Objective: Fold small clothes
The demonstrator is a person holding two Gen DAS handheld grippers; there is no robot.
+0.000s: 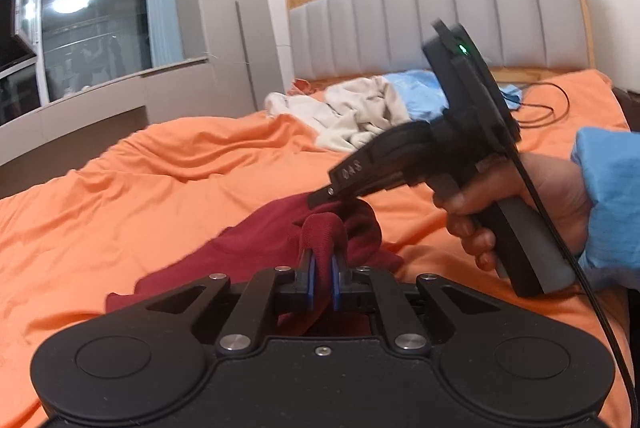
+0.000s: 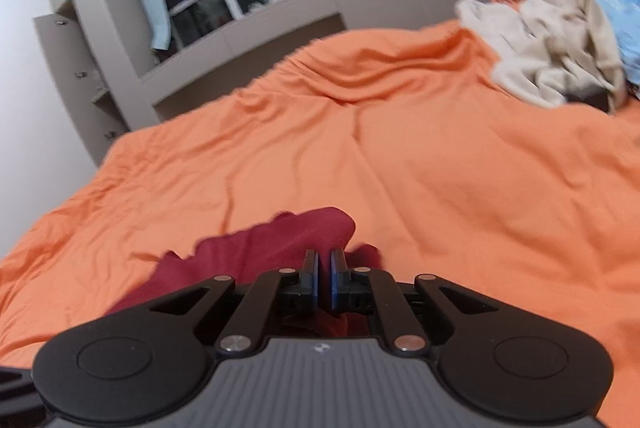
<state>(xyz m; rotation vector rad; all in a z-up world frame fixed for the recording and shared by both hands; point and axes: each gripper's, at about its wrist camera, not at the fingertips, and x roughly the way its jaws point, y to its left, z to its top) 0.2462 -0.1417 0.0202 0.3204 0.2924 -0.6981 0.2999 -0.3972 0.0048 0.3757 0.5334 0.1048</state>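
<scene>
Much of the dark red garment (image 1: 256,248) is lying hidden under the body of the left gripper (image 1: 323,282), so its full shape and which part is being held cannot be made out. A fold of it is sitting pinched between the left gripper's blue pads (image 1: 335,280), jaws clamped on the cloth, while the rest is trailing down onto the orange bedspread (image 1: 140,196).

In the left wrist view the right gripper (image 1: 320,197) is coming in from the side, held by a hand (image 1: 520,204) in a blue sleeve (image 1: 608,204); its tip is touching the top of the same garment. In its own view the right gripper (image 2: 324,280) is showing its jaws drawn almost together with red cloth (image 2: 272,248) around and below them, but motion blur is making it impossible to tell whether fabric is actually caught between them.

Near the grey padded headboard (image 1: 420,12), a beige garment (image 1: 360,112) and a light blue one (image 1: 420,88) are lying crumpled in a heap, partly blocked by the right gripper. A black cable (image 1: 552,108) is looping across the bedspread beyond.
</scene>
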